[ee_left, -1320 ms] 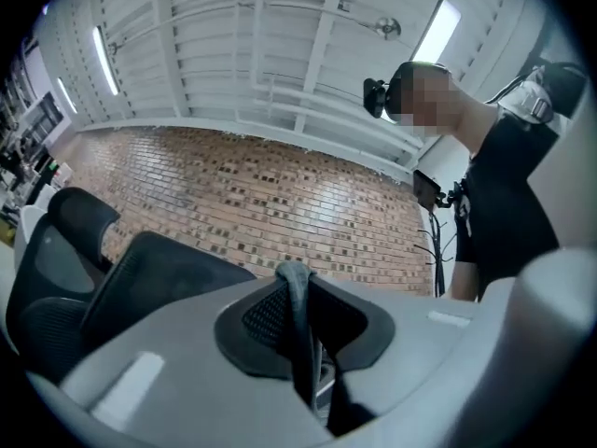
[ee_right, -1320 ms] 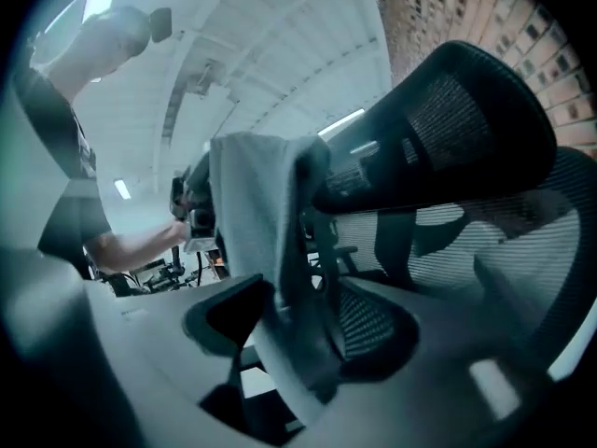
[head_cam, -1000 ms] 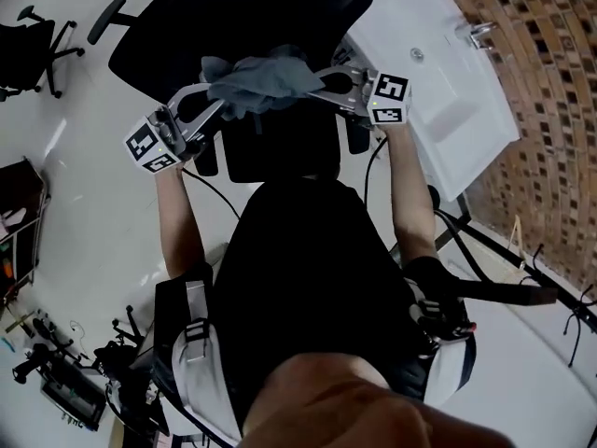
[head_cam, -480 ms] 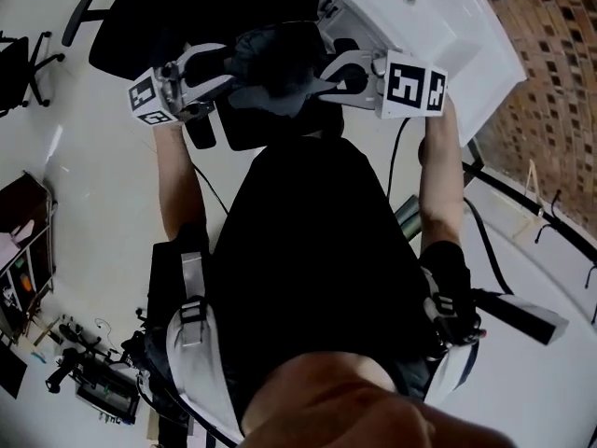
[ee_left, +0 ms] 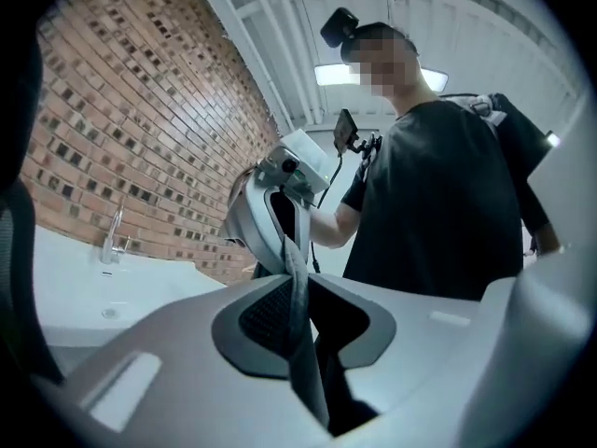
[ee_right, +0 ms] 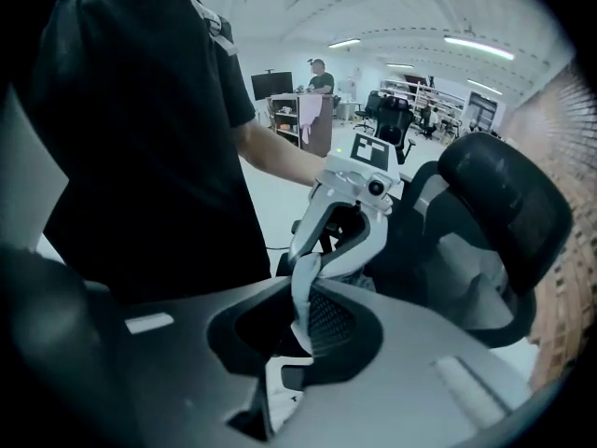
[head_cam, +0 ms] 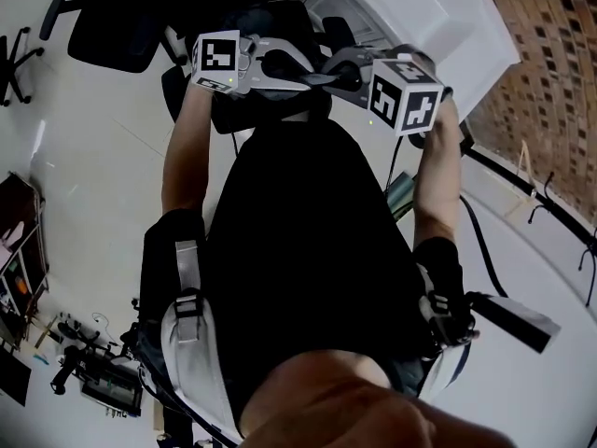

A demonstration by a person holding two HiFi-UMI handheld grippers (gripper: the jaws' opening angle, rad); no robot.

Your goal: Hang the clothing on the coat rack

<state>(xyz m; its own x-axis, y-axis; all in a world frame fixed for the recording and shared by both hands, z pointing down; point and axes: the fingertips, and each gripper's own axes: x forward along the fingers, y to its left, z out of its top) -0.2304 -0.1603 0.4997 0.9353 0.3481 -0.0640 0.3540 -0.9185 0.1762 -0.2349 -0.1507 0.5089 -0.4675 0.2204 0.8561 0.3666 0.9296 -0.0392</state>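
Head view: left gripper (head_cam: 297,71) and right gripper (head_cam: 340,68) face each other, tips close. Black chair (head_cam: 112,17) right beyond them, white sink (head_cam: 438,17) far right, brick wall (head_cam: 550,82) behind it.

Left gripper view: clothing (ee_left: 297,287) is taut dark strip pinched in closing jaws, long axis running out to right gripper. Tap (ee_left: 113,235) seen only here.

Right gripper view: jaws clamped tight on same strip, paler here. Chair just right. Far desks (ee_right: 410,96) seen only here.

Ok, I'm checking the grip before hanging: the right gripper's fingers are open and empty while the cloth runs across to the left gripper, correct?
No. The fingers of the right gripper are shut on the cloth, as the right gripper view shows. The cloth does run across to the left gripper, whose fingers are closing with it between them.
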